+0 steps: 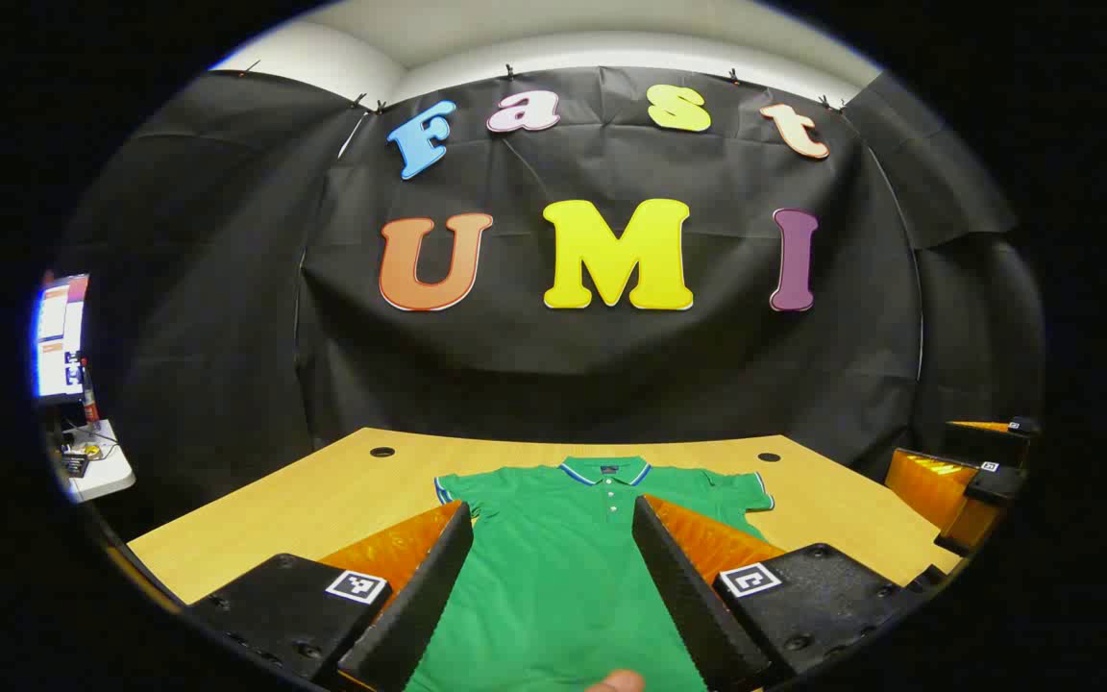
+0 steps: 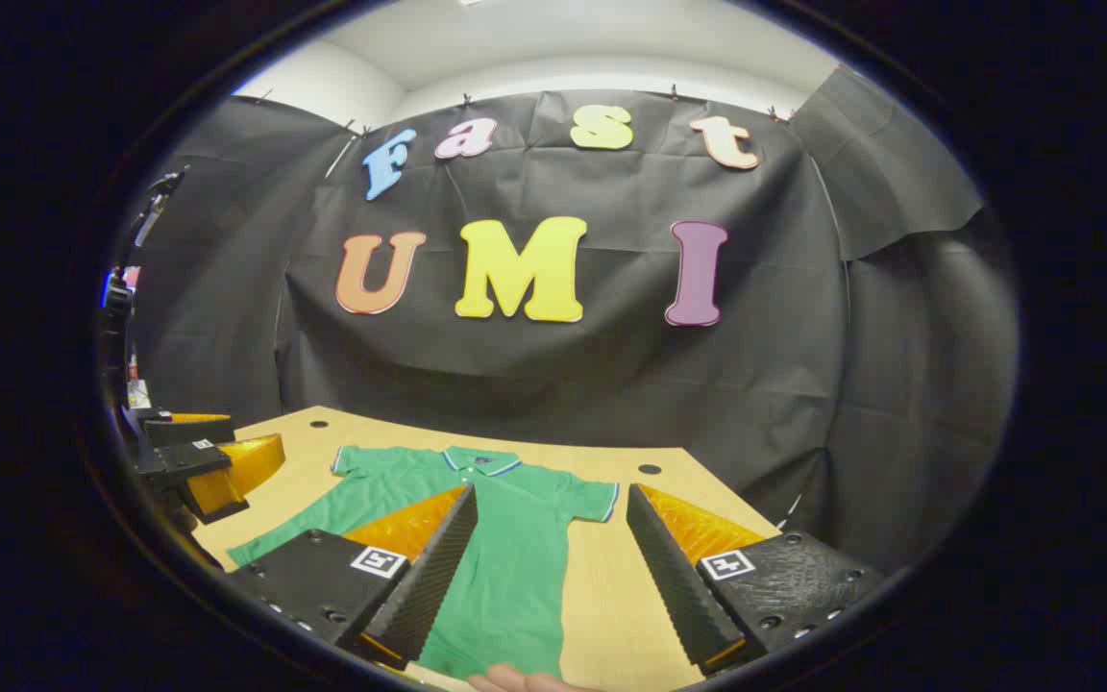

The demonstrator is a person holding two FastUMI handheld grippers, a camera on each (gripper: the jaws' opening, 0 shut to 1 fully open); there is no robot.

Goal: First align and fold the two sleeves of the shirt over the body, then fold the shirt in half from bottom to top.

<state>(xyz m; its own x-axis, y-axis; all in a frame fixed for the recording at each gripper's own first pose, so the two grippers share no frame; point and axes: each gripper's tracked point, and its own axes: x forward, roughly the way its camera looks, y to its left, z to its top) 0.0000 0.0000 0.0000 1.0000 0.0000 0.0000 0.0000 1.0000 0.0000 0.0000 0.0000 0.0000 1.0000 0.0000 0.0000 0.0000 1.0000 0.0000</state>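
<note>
A green polo shirt with a blue-and-white trimmed collar lies flat, front up, on the wooden table, both short sleeves spread out. My left gripper hovers open above the shirt's chest, nothing between its fingers. The right gripper is open too, held over the shirt's right side near the right sleeve. In the right gripper view the left gripper appears at the far left. The right gripper shows at the right edge of the left gripper view.
The table has round cable holes near its back corners. A fingertip shows at the bottom edge of the left gripper view. A side desk with a lit screen stands far left.
</note>
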